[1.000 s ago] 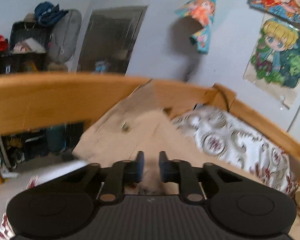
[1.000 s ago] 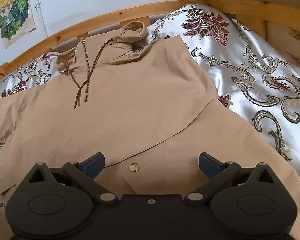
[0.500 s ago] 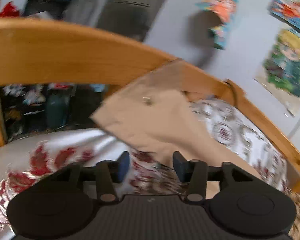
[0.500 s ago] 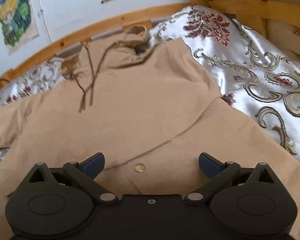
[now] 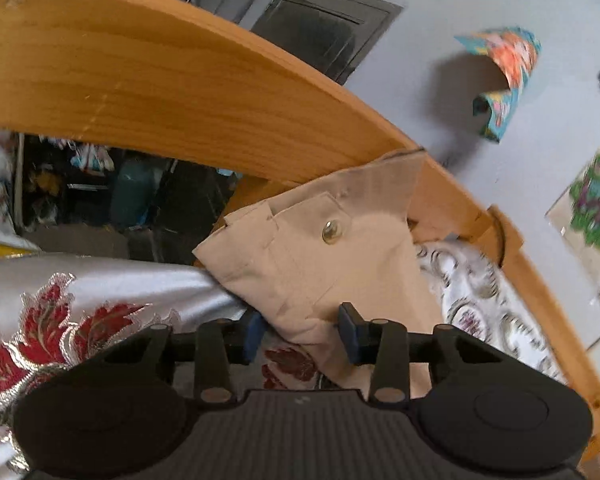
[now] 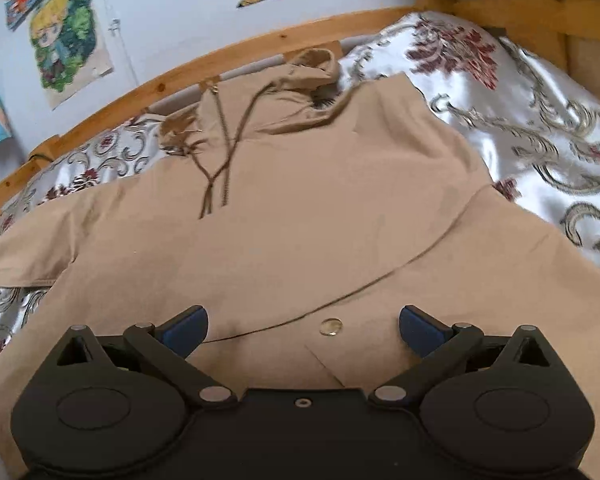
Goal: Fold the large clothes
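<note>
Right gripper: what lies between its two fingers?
The tan jacket, spread flat on the bed, with a snap button in the gap. The right gripper is open. The right wrist view shows this.

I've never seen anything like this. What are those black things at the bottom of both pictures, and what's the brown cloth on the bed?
Those are hand-held tongs, one in each of a person's hands, each carrying a camera looking along its two fingers. One picture comes from the left tongs, the other from the right tongs. On the patterned bedspread, inside a wooden bed frame, lies a tan hooded jacket to be folded. The left tongs are closing around its sleeve cuff, not yet pinching it. The right tongs stand open over the jacket's other cuff, holding nothing.
</note>
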